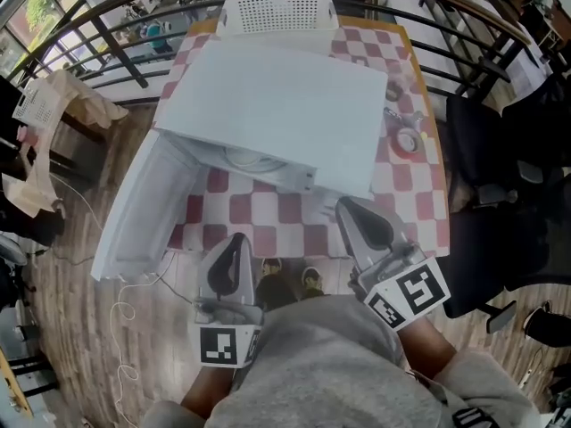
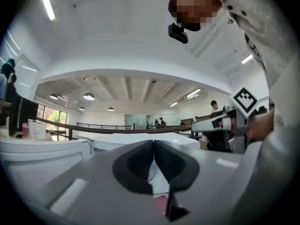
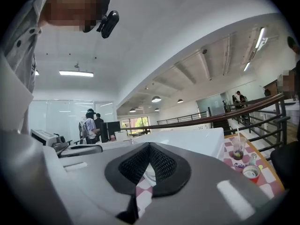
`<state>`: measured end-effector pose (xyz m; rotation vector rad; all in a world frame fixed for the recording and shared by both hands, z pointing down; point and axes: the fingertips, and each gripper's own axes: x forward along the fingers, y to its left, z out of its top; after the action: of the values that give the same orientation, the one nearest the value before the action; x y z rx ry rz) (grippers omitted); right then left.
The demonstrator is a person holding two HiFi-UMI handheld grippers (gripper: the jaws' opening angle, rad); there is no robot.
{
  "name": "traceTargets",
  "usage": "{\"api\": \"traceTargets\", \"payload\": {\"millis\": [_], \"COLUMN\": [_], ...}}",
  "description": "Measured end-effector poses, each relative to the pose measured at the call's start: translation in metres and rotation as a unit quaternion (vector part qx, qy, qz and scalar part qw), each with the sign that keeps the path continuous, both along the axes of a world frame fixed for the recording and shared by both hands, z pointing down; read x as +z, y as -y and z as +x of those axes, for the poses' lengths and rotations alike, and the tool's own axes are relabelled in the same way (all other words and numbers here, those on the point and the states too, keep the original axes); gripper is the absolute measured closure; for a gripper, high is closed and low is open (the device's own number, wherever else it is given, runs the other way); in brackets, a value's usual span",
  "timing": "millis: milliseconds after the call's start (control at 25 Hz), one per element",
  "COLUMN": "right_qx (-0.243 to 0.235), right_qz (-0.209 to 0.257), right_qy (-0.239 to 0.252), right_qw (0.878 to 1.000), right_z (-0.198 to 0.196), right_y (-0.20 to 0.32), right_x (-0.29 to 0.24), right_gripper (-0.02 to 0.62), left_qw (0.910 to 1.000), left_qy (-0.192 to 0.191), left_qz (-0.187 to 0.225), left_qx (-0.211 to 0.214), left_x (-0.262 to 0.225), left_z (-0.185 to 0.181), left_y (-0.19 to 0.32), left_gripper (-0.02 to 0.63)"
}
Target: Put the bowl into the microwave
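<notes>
Your left hand-held gripper (image 1: 235,241) and right hand-held gripper (image 1: 348,210) are both hovering close to your chest, jaws pressed together on nothing, likely because the placing is done. Beyond them on the checked bench (image 1: 419,194), the microwave (image 1: 277,105) is standing with its door (image 1: 143,212) hanging open to your left. A pale round rim, seemingly the bowl (image 1: 248,160), is sitting inside its mouth. No readable writing is showing, only square markers on the grippers' cubes.
</notes>
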<state>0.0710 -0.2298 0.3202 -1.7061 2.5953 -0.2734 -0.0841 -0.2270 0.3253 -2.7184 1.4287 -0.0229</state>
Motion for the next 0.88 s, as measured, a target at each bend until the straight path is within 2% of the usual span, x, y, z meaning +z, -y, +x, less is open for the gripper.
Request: {"api": "traceTargets", "payload": {"millis": [240,880], "right_qx": [-0.009,-0.007], "right_qz": [-0.002,0.004], "right_qy": [-0.030,-0.026], "right_qw": [1.000,1.000], "right_z": [0.000,0.016], "right_y": [-0.017,-0.023], "right_x": [0.006,-0.001], "right_gripper": [0.598,0.598], "left_qw": [0.9997,0.9988], "left_qy": [-0.010,-0.008], "left_qz": [0.005,-0.010], "left_qx": [-0.022,-0.048], "left_x": [-0.006,-0.004], "left_z": [0.001,-0.003], "left_y": [-0.020,-0.027], "left_gripper": [0.595,0.595]}}
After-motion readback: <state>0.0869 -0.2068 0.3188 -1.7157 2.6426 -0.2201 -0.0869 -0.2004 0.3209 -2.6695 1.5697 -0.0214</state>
